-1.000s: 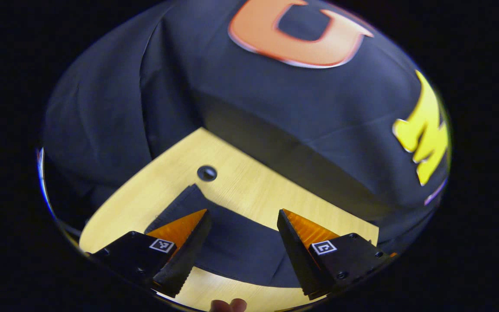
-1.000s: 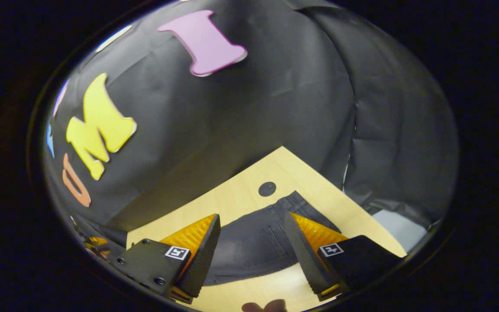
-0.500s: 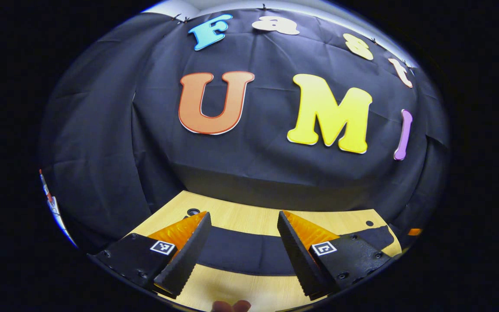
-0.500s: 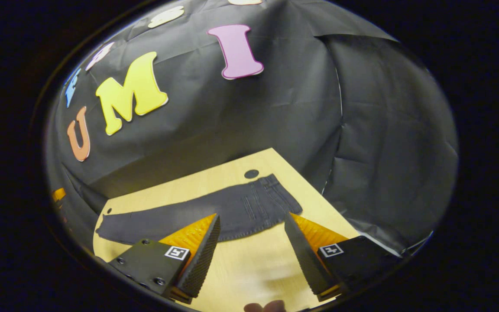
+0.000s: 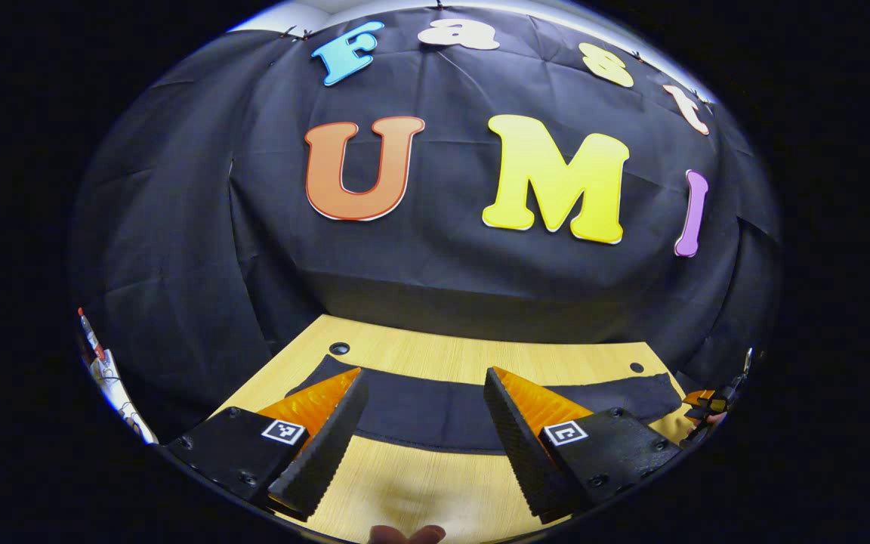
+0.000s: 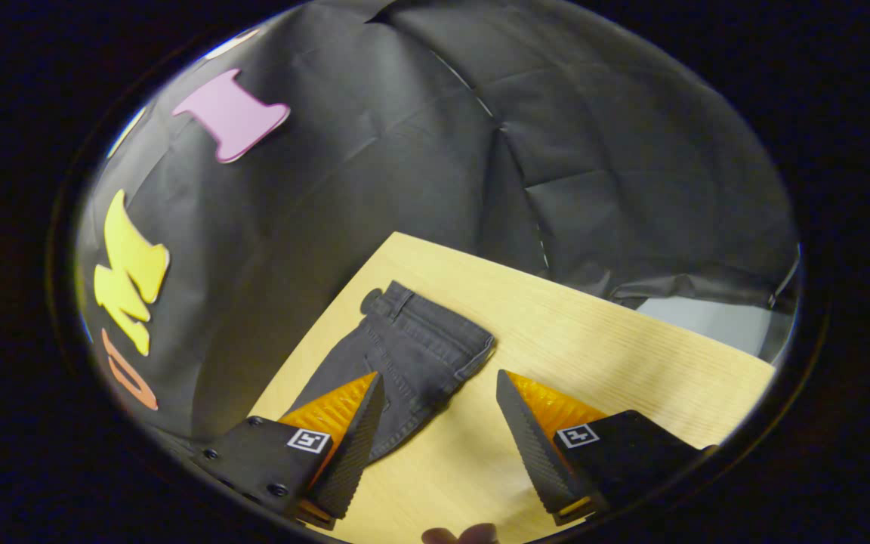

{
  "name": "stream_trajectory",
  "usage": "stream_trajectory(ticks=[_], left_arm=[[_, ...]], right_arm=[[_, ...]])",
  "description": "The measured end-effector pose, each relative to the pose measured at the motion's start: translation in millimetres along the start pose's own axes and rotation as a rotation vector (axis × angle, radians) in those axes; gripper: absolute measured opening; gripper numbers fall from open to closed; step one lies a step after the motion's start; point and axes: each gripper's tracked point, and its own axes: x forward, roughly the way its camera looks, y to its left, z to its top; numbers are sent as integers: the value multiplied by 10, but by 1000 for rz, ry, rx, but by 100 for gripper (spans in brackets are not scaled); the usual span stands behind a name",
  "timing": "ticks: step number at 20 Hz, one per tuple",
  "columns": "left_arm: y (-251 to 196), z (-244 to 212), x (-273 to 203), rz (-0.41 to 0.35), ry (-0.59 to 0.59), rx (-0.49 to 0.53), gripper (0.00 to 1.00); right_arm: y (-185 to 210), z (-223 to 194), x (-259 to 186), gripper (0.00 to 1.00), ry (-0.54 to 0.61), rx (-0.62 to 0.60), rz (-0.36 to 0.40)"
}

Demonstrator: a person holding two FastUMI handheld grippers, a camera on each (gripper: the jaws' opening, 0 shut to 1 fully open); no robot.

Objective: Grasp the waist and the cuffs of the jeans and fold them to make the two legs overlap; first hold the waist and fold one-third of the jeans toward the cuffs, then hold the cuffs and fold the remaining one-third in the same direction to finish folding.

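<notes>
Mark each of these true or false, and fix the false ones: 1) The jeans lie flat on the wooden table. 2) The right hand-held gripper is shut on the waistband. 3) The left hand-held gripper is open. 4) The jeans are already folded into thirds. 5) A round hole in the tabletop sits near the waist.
1) True: the jeans lie flat on the wooden table.
2) False: the right hand-held gripper is open, its fingers apart, holding nothing.
3) True: the left hand-held gripper is open above the table.
4) False: in the left gripper view the jeans stretch out long across the table, no thirds fold made.
5) True: the round hole sits right by the waist.
</notes>
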Motion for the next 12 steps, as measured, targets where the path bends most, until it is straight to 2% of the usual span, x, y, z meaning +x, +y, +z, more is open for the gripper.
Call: stream_trajectory(ticks=[3,6,9,10,11,12], left_arm=[[-112,-51,4,-2,32,16,99],[-190,-32,37,-4,41,34,99],[-246,-49,109,-9,60,40,98],[-261,-62,126,-12,66,34,99],[-258,-70,143,-9,70,26,99],[-250,-78,167,-10,73,20,99]], right_arm=[[-132,183,-121,93,-27,-15,-22],[-112,217,76,93,-38,-65,-19],[-106,218,136,92,-47,-169,-19],[-119,223,153,85,-51,-210,-21],[-130,217,177,92,-56,-263,-27],[-150,236,176,92,-59,-335,-47]])
